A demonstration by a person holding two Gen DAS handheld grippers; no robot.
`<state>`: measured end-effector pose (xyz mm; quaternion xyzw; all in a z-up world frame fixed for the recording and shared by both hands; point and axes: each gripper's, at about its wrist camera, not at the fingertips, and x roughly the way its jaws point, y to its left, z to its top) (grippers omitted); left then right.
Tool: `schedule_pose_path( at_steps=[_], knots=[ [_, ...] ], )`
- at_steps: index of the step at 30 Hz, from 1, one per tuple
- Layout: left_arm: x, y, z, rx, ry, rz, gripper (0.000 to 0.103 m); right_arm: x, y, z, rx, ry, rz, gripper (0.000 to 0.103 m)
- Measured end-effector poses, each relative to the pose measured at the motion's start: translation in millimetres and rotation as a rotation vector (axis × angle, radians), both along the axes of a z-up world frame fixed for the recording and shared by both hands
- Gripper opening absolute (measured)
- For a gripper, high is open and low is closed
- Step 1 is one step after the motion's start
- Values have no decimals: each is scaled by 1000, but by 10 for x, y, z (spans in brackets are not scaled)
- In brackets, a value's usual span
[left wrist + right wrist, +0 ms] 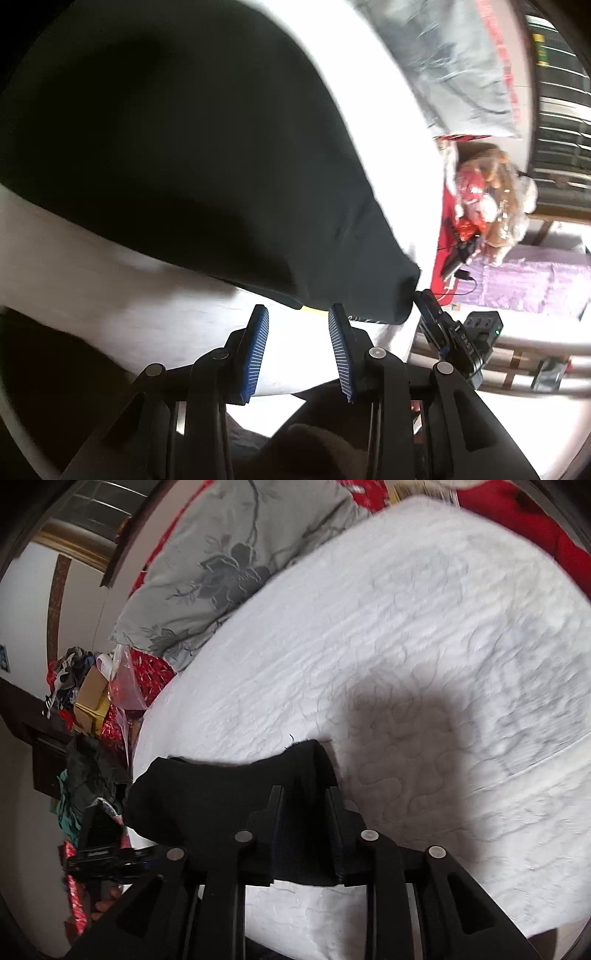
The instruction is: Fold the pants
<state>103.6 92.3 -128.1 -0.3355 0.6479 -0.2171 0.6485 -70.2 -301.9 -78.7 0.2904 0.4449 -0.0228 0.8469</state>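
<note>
The black pants (166,155) lie spread over the white quilted bed (92,280) and fill most of the left wrist view. My left gripper (298,317) is open, its blue pads just short of the pants' near edge, with nothing between them. My right gripper (428,310) shows there too, holding a corner of the pants. In the right wrist view my right gripper (304,797) is shut on a bunched fold of the black pants (207,797), lifted a little above the white bed (406,627).
A grey flowered pillow (221,565) lies at the bed's head. Red fabric (535,513) lies at the far side. Clutter of boxes and bags (96,698) is piled beside the bed. A purple cover (528,280) and a stuffed toy (491,199) lie beyond the bed's edge.
</note>
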Motion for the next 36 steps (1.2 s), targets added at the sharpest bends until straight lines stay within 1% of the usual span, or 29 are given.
schedule_pose_path(
  at_steps=[2, 3, 4, 5, 6, 8, 9, 10, 11, 12, 14, 16, 17, 18, 19, 20, 21, 22, 23, 24, 25, 26, 27, 28, 29, 31, 32, 34, 36],
  knots=[
    [29, 384, 172, 3, -58, 57, 33, -35, -1, 92, -10, -16, 1, 27],
    [35, 541, 228, 11, -78, 87, 33, -41, -10, 124, -15, -19, 4, 31],
    [68, 821, 312, 30, -111, 145, 34, -47, -16, 146, -24, -20, 5, 36],
    [97, 1050, 376, 49, -130, 200, 37, -30, -16, 160, -36, -19, 1, 38],
    [136, 1397, 461, 69, -153, 286, 42, -12, -15, 155, -38, -15, -2, 41],
    [194, 1856, 568, 90, -183, 395, 50, 37, 1, 108, -34, 6, -5, 42],
    [215, 1978, 596, 93, -190, 418, 53, 74, 14, 84, -33, 14, -6, 42],
    [264, 2147, 623, 101, -194, 455, 53, 104, 29, 42, -34, 27, -10, 42],
    [321, 2260, 630, 102, -192, 476, 57, 131, 40, 5, -34, 37, -16, 42],
    [363, 2212, 632, 102, -193, 471, 60, 147, 46, -25, -34, 43, -23, 42],
    [455, 2167, 607, 131, -189, 454, 62, 181, 63, -79, -42, 59, -38, 43],
    [559, 2104, 584, 208, -167, 418, 62, 204, 81, -100, -56, 76, -46, 44],
    [576, 2097, 585, 238, -176, 399, 62, 205, 89, -102, -57, 82, -47, 44],
    [591, 2069, 600, 273, -189, 385, 62, 201, 95, -98, -58, 85, -46, 46],
    [608, 2059, 615, 306, -202, 381, 63, 193, 99, -94, -60, 86, -42, 52],
    [611, 2037, 607, 333, -212, 377, 70, 186, 106, -91, -70, 91, -38, 57],
    [606, 1950, 572, 354, -210, 368, 78, 183, 112, -96, -80, 95, -38, 58],
    [631, 1887, 495, 359, -195, 346, 79, 194, 116, -108, -85, 99, -37, 58],
    [510, 1923, 474, 364, -186, 336, 77, 203, 118, -139, -87, 110, -37, 58],
    [525, 1843, 413, 374, -172, 327, 73, 215, 124, -158, -86, 115, -37, 58],
    [530, 1870, 351, 402, -165, 320, 67, 226, 130, -180, -87, 116, -35, 55],
    [560, 1827, 338, 446, -160, 315, 48, 240, 148, -195, -100, 109, -27, 34],
    [603, 1791, 332, 502, -154, 311, 38, 261, 161, -198, -107, 108, -18, 18],
    [635, 1785, 353, 519, -164, 317, 35, 288, 170, -196, -119, 117, -11, 9],
    [661, 1787, 368, 531, -173, 319, 32, 290, 166, -152, -115, 102, -17, 8],
    [680, 1754, 316, 555, -163, 310, 31, 265, 163, -53, -129, 59, -25, 6],
    [683, 1702, 278, 587, -168, 293, 31, 274, 153, -64, -137, 67, -21, 6],
    [645, 1646, 273, 618, -197, 282, 32, 274, 97, -191, -151, 120, -32, 6],
    [622, 1627, 285, 608, -195, 293, 35, 244, 66, -284, -127, 128, -42, 8]
  ],
)
